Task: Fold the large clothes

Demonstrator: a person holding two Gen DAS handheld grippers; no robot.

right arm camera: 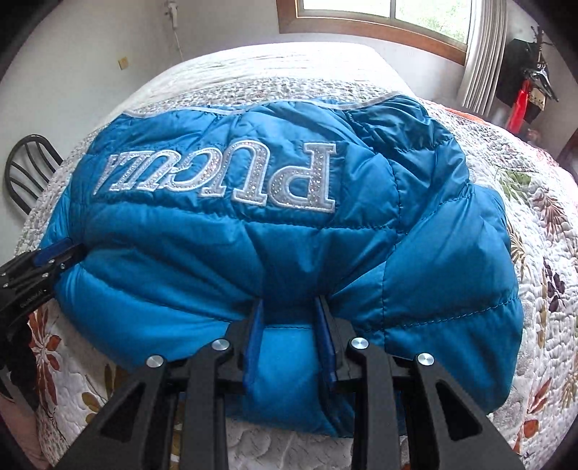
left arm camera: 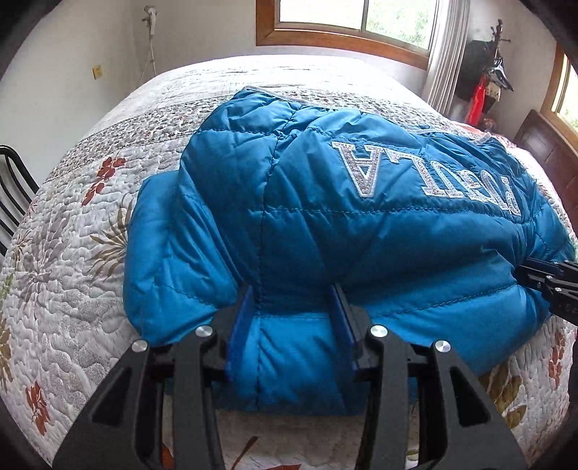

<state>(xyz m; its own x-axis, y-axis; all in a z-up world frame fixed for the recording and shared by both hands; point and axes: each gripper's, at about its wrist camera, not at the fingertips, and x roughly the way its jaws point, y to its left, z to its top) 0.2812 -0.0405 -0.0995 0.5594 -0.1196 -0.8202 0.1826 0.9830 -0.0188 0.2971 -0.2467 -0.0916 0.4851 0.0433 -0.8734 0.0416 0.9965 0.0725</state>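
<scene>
A blue quilted puffer jacket (left arm camera: 325, 224) with silver rhinestone letters lies back-up on the bed; it also fills the right wrist view (right arm camera: 274, 253). My left gripper (left arm camera: 293, 293) is shut on a bunched fold of the jacket's near edge, fabric squeezed between its blue pads. My right gripper (right arm camera: 289, 307) is shut on another fold of the same edge, further right. Each gripper shows at the side of the other's view: the right one (left arm camera: 552, 278), the left one (right arm camera: 39, 267).
The bed has a white floral quilt (left arm camera: 72, 253) around the jacket. A black metal chair (right arm camera: 29, 162) stands at the left of the bed. A wood-framed window (left arm camera: 346, 25), a curtain and a dark wooden headboard (left arm camera: 549, 144) lie beyond.
</scene>
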